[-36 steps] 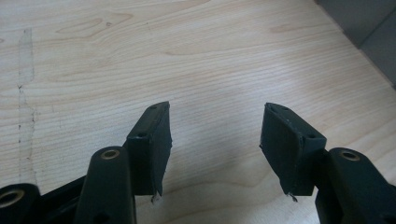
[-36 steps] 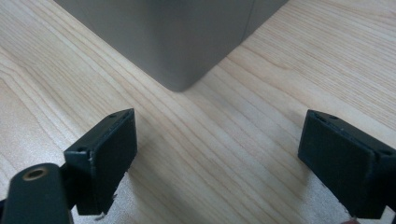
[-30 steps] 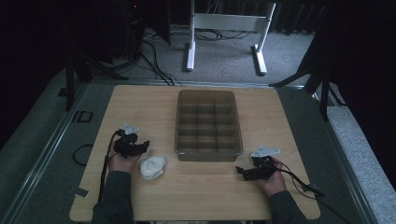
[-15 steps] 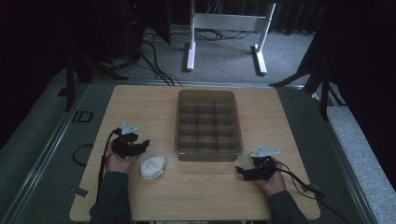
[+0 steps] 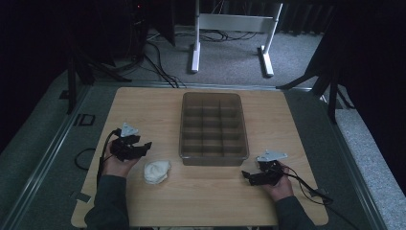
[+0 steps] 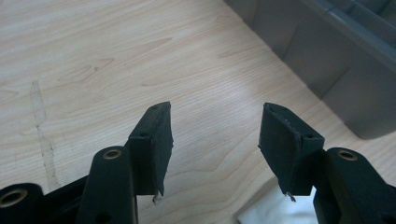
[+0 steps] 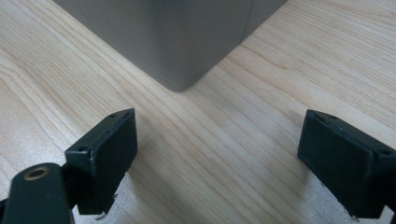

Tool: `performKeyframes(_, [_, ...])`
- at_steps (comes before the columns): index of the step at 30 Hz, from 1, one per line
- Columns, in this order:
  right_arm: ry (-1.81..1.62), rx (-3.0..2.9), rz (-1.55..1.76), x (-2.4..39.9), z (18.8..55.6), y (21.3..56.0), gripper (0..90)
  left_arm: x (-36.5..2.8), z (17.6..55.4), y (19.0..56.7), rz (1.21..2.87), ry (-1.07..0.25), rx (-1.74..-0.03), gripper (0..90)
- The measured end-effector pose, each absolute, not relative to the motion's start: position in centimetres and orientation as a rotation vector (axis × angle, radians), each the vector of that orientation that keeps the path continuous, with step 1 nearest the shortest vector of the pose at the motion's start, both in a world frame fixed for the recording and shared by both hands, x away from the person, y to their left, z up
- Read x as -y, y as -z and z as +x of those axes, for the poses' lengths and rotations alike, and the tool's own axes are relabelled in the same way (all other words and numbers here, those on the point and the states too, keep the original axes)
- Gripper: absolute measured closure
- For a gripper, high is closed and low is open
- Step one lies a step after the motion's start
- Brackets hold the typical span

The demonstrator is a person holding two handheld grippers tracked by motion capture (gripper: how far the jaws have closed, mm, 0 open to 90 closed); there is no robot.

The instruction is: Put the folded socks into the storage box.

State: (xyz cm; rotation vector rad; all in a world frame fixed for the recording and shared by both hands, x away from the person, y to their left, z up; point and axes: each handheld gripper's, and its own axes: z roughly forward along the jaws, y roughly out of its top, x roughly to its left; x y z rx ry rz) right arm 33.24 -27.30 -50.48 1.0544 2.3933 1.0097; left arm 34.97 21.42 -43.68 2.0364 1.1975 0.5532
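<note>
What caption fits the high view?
Two open hand-held grippers, left gripper and right gripper, flank a divided grey bin; crumpled white cloth lies by the left.

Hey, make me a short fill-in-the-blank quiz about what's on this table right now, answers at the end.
1. The white cloth lies crumpled on the wooden ____.
2. The cloth lies nearest the ____ gripper.
3. The grey tray is split into many ____.
4. The jaws of the right gripper stand ____, with nothing between them.

Missing words: table; left; compartments; open

White wad (image 6: 266,215) cropped at bottom edge
</note>
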Motion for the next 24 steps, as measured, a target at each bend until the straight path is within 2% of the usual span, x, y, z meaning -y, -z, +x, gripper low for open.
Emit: performKeyframes(24, [-1.008,-2.395,1.056,27.3,33.2,50.5,11.6,-21.8,35.1,40.8,2.157,-0.546,-1.115,44.5])
